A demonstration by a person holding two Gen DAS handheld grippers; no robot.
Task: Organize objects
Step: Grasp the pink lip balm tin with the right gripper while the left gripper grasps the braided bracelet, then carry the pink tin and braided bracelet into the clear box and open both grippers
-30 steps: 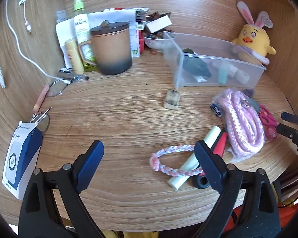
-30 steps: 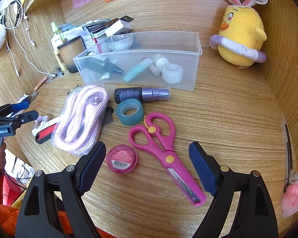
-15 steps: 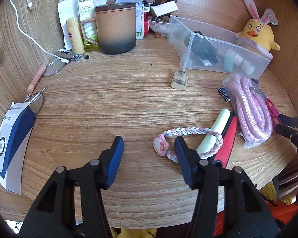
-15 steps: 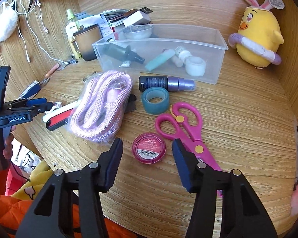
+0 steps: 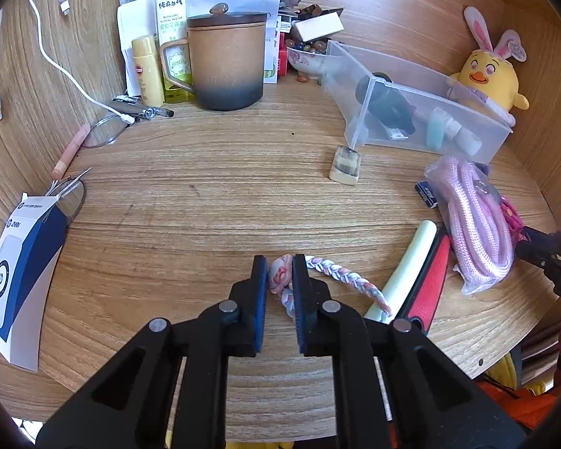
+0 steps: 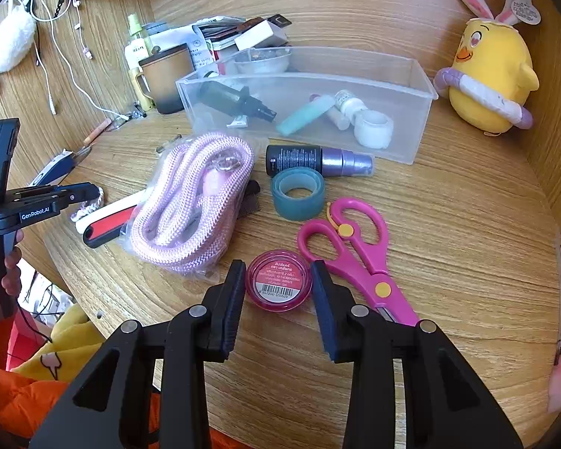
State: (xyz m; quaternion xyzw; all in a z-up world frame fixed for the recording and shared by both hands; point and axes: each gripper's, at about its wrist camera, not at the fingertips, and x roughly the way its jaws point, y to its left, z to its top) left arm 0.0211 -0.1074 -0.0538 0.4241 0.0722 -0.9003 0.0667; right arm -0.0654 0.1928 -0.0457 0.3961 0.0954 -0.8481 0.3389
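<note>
1. We see the wooden surface (image 6: 448,224) carrying a clear bin (image 6: 404,86).
2. Our left gripper (image 5: 279,275) has its jaws clenched on the braided bracelet (image 5: 340,273) near the surface's front edge.
3. Our right gripper (image 6: 278,280) jaws bracket the pink tin (image 6: 278,280) beside the scissors (image 6: 359,247); whether they touch it, we cannot tell.
</note>
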